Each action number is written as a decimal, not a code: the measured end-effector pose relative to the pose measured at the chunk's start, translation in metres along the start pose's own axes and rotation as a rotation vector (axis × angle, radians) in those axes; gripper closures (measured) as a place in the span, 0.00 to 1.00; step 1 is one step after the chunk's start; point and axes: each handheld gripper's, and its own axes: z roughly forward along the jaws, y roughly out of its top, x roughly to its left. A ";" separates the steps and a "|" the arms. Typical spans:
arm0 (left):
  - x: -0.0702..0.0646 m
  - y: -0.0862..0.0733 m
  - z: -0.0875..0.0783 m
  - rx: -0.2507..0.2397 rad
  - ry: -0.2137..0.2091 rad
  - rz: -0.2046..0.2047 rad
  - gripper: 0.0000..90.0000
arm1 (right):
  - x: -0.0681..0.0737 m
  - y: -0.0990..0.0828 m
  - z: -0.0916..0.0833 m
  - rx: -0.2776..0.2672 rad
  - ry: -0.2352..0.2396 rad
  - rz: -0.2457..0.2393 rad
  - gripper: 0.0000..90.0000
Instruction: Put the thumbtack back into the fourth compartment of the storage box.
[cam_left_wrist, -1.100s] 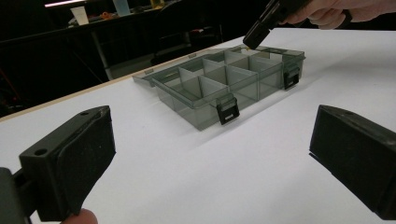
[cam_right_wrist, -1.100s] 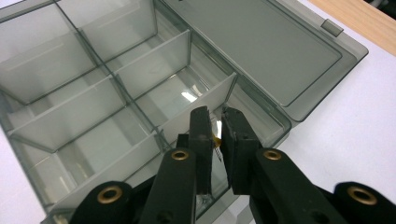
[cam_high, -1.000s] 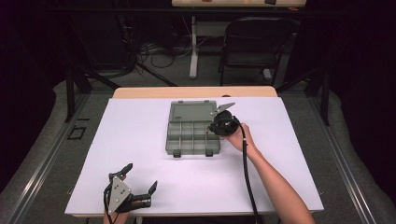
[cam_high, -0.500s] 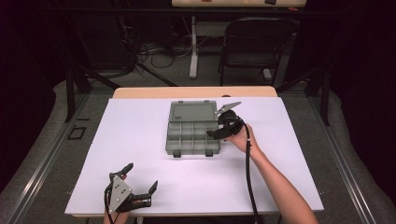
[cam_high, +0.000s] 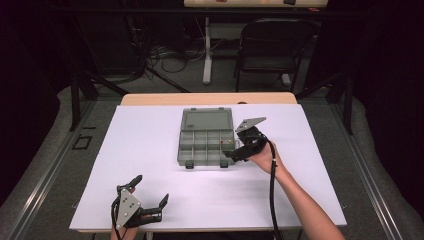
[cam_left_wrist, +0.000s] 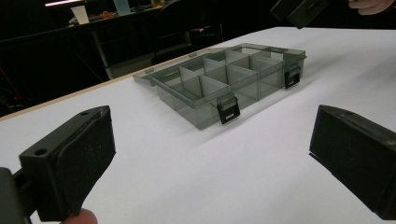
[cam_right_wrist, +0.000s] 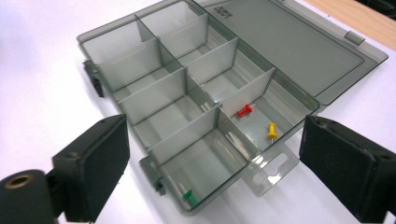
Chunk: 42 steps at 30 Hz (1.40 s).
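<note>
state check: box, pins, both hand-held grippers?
Organizer box: lid open, laid flat behind it.
Red pin: lying in a compartment with the yellow pin.
Green pin: in the next compartment, alone.
Right hand-held gripper: open, empty, jaws just opened.
Left hand-held gripper: open, empty.

Smoky clear compartment box (cam_right_wrist: 187, 93), lid open flat, red pin (cam_right_wrist: 244, 111), yellow pin (cam_right_wrist: 271, 130), seemingly green pin (cam_right_wrist: 188, 197) inside

Both hand-held grippers are black — the left hand-held gripper (cam_high: 150, 202) carries a grey three-cornered plate with small screws, as does the right hand-held gripper (cam_high: 231, 155). Each ends in blocky jaws faced with dark pads. A black cable trails toward 6 o'clock; the forearms are bare.
</note>
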 end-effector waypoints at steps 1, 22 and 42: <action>0.000 0.000 0.000 0.001 -0.001 0.001 0.00 | 0.001 -0.001 -0.002 -0.003 0.001 -0.004 0.08; 0.001 0.000 -0.001 0.001 0.003 -0.004 0.00 | 0.032 -0.034 -0.040 -0.036 -0.025 -0.049 0.00; 0.000 -0.001 -0.001 0.003 0.001 -0.002 0.00 | 0.057 -0.085 -0.061 -0.109 -0.063 -0.067 0.00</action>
